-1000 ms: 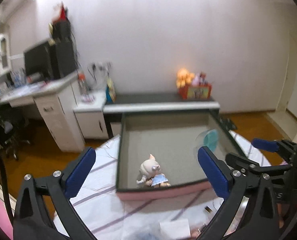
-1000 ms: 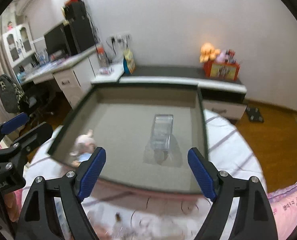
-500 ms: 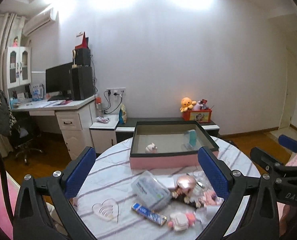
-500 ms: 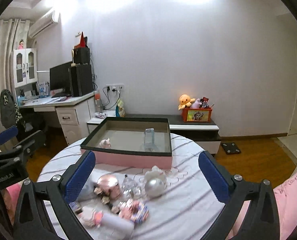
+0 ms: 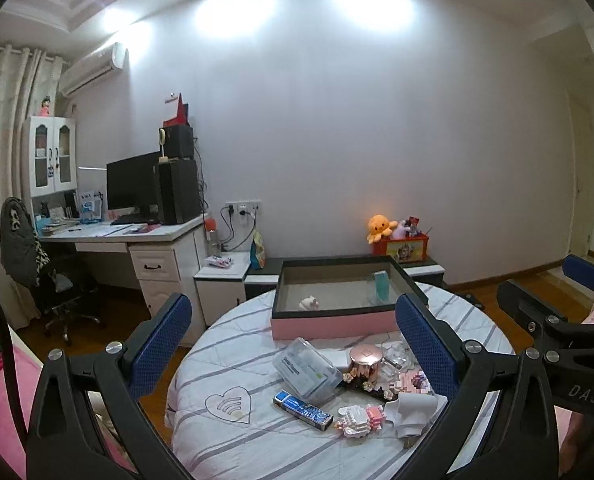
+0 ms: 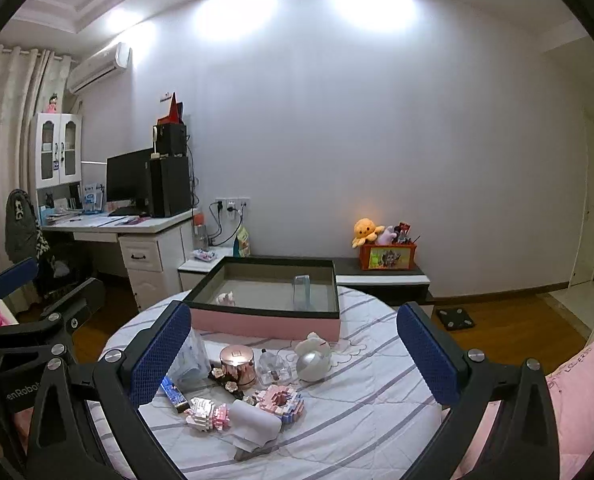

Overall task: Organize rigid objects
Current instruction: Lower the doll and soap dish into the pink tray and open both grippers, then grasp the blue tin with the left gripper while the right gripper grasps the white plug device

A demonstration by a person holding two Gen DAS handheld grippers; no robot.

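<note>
While both tools (image 5: 293, 344) (image 6: 293, 354) gape, box (image 6: 265, 322) holds maybe 2 items.

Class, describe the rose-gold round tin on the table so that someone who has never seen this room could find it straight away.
Start at the round table with the striped cloth, and find the shallow pink-sided box on its far side. In the clutter just in front of that box stands the rose-gold tin. It is the only shiny metallic cylinder there, between a clear plastic case and a small glass bottle.

I see left gripper (image 5: 293, 344) jaws wide, empty | pink tray (image 5: 333, 322) holds small figurine (image 5: 309, 303), clear case (image 5: 381, 286) | clutter nearer me
</note>
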